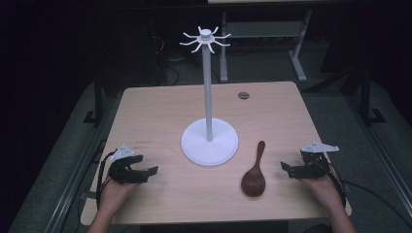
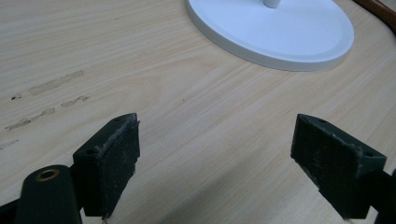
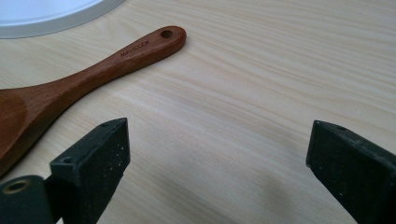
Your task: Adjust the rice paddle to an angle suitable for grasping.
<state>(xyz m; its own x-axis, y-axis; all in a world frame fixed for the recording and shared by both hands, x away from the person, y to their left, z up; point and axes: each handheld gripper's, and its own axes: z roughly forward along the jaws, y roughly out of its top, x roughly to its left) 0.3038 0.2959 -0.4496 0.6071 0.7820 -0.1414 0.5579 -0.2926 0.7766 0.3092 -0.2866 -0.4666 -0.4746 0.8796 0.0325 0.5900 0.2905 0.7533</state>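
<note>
Table: a light wood-grain tabletop (image 1: 160, 111) with a small round cable grommet (image 1: 243, 95) near its far edge.
Stand: a white hanging stand (image 1: 209, 141) sits at the table's middle, a wide round base, a thin upright pole and a crown of curved hooks (image 1: 206, 39) on top.
Spoon: a dark brown wooden spoon (image 1: 255, 171) lies flat just right of the stand's base, apart from it, bowl toward the person, handle pointing away; the handle end has a hole and a stamped word.
Left gripper: the left gripper (image 1: 149, 172) rests low over the table's near left, well apart from the spoon, its jaws spread wide over bare wood.
Right gripper: the right gripper (image 1: 285, 168) sits at the near right, near the spoon's bowl without touching it, jaws spread wide with nothing between them.
Hands: the left hand (image 1: 114, 190) and right hand (image 1: 324, 183) come in from the near edge.
</note>
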